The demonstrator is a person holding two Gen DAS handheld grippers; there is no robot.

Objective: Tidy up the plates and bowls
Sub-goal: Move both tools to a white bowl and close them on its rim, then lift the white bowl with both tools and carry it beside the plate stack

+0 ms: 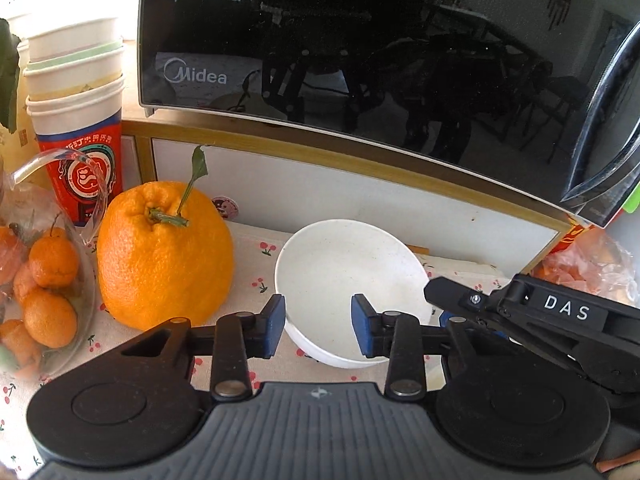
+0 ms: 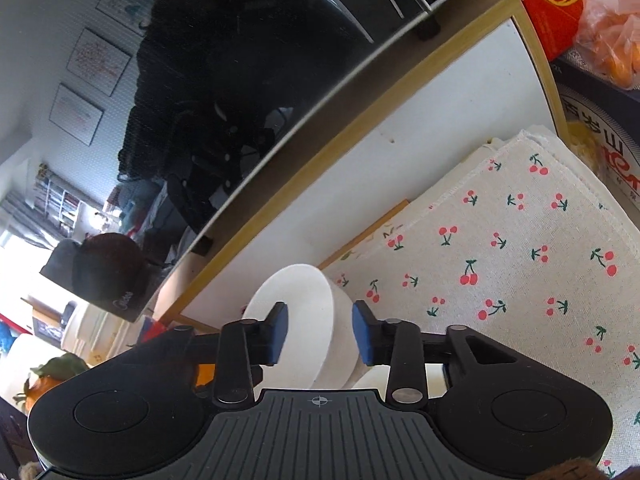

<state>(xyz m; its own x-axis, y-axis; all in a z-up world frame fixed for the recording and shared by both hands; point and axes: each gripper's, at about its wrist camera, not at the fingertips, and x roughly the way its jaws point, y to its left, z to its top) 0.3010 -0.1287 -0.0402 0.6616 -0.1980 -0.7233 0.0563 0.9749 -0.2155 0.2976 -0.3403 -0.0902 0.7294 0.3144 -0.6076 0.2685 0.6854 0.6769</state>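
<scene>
A cherry-print cloth [image 1: 256, 264] covers the table under a black Midea microwave [image 1: 360, 60]. Nearest, the left gripper [image 1: 319, 326] holds its fingers spread across the near rim of a white bowl [image 1: 348, 268], gripping nothing. The right gripper [image 1: 520, 320] reaches the bowl's right edge; in its own view the blue fingers [image 2: 364, 336] straddle the bowl wall without visibly pinching it. Beyond sit a big orange [image 1: 164, 256], bagged mandarins [image 1: 44, 280] and stacked paper cups [image 1: 76, 92].

You've got open cloth [image 2: 520, 264] right of the bowl [image 1: 348, 276]; the big orange [image 1: 164, 256] and microwave [image 1: 360, 48] crowd left and above.
</scene>
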